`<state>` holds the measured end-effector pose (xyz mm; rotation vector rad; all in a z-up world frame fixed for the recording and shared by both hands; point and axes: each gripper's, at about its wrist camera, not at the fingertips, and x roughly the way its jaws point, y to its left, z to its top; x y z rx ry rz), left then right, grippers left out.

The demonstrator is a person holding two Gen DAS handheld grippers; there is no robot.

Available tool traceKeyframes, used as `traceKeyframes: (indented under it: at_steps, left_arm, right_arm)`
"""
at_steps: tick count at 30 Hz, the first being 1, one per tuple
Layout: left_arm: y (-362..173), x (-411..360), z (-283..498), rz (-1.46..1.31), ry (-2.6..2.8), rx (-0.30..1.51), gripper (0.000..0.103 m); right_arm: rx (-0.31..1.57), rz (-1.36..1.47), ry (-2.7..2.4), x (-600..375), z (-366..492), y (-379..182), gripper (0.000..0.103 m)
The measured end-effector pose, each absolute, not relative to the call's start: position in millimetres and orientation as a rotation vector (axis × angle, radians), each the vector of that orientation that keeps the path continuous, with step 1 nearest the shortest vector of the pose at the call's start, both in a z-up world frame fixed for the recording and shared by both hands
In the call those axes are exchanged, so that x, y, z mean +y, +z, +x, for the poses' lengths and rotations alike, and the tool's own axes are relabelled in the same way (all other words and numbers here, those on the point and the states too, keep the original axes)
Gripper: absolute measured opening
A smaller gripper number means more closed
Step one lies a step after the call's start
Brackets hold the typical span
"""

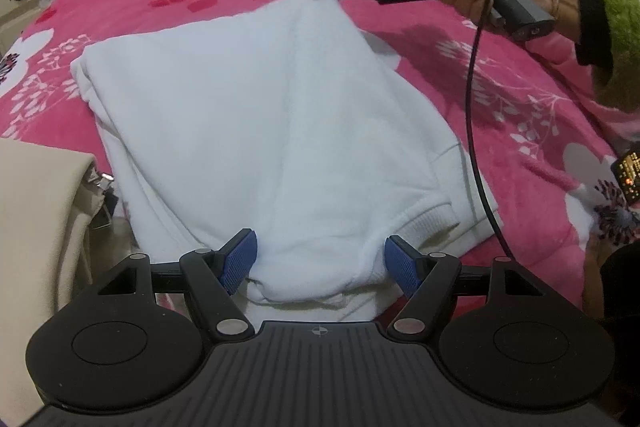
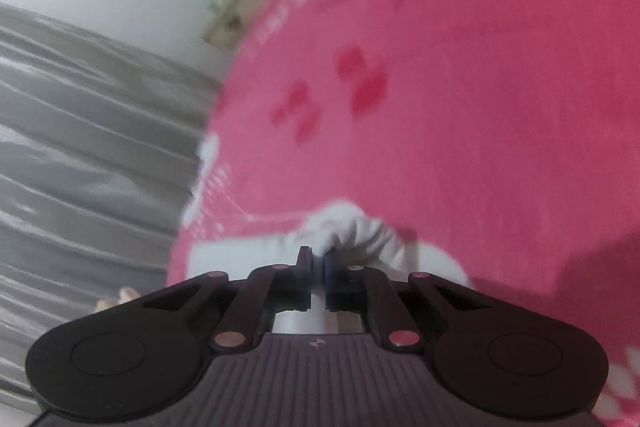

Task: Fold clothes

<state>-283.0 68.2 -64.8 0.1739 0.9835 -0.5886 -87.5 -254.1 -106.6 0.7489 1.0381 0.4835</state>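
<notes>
While my right gripper (image 2: 319, 269) is pinching the far corner of the white sweatshirt (image 1: 256, 131) lying on the pink bedspread (image 1: 500, 99), my left gripper (image 1: 320, 261) is gaping wide around the near hem; I'm risking that thin pinch slipping and the layers bunching.

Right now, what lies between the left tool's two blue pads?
In the left wrist view, the near hem of the white garment bunches between the left tool's spread pads; neither pad clearly clamps it.
</notes>
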Motion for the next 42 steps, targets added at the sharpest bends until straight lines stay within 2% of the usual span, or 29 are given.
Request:
traceKeyframes:
  at_steps: [4, 5, 6, 12, 15, 17, 19, 20, 24, 28, 30, 33, 38, 42]
  left_arm:
    - [-66.5, 67.5, -284.2, 0.189, -0.601, 0.980, 0.071]
    - [-66.5, 67.9, -284.5, 0.190, -0.601, 0.980, 0.071]
    - [-66.5, 68.9, -284.8, 0.187, -0.602, 0.982, 0.071]
    - [-67.5, 73.4, -287.7, 0.175, -0.611, 0.977, 0.071]
    - [-68.2, 73.2, -288.1, 0.170, -0.607, 0.976, 0.071]
    - [-68.0, 73.1, -289.2, 0.163, -0.601, 0.972, 0.071]
    - [-67.2, 75.2, -290.4, 0.149, -0.594, 0.971, 0.071]
    - [-65.2, 77.4, -290.5, 0.140, -0.591, 0.973, 0.071]
    - [-43.9, 94.9, -283.1, 0.060, -0.589, 0.967, 0.070]
    - [-11.7, 113.7, -251.4, -0.039, -0.523, 0.880, 0.072]
    - [-5.4, 118.2, -221.0, -0.122, -0.416, 0.882, 0.079]
    - [-20.1, 112.5, -190.3, -0.130, -0.254, 0.912, 0.079]
    - [-46.9, 103.6, -149.5, -0.102, -0.014, 0.937, 0.079]
    - [-54.9, 115.5, -133.6, -0.135, 0.069, 0.936, 0.085]
  right_arm:
    - [1.103, 0.767, 0.387, -271.1, -77.3, -145.4, 0.001]
    - [1.105, 0.818, 0.376, -276.2, -76.9, -145.6, 0.003]
    - [1.092, 0.818, 0.346, -278.9, -78.0, -138.1, 0.011]
    - [0.925, 0.487, 0.447, -238.2, -78.0, -72.2, 0.011]
    - [0.913, 0.362, 0.597, -191.8, -72.7, -75.9, 0.013]
    - [0.959, 0.333, 0.577, -181.7, -54.9, -99.3, 0.014]
    - [0.989, 0.378, 0.398, -204.1, -35.6, -119.2, 0.006]
    - [0.970, 0.446, 0.382, -220.0, -37.7, -116.7, 0.006]
    - [0.896, 0.687, 0.329, -278.9, -47.6, -106.1, 0.039]
    - [0.953, 0.658, 0.402, -284.5, -71.6, -97.6, 0.043]
    - [0.973, 0.649, 0.421, -285.3, -78.2, -97.9, 0.046]
    - [0.987, 0.680, 0.465, -280.8, -81.7, -99.0, 0.053]
    - [1.035, 0.701, 0.562, -266.3, -88.7, -107.6, 0.055]
    - [1.069, 0.689, 0.612, -262.2, -86.8, -111.7, 0.060]
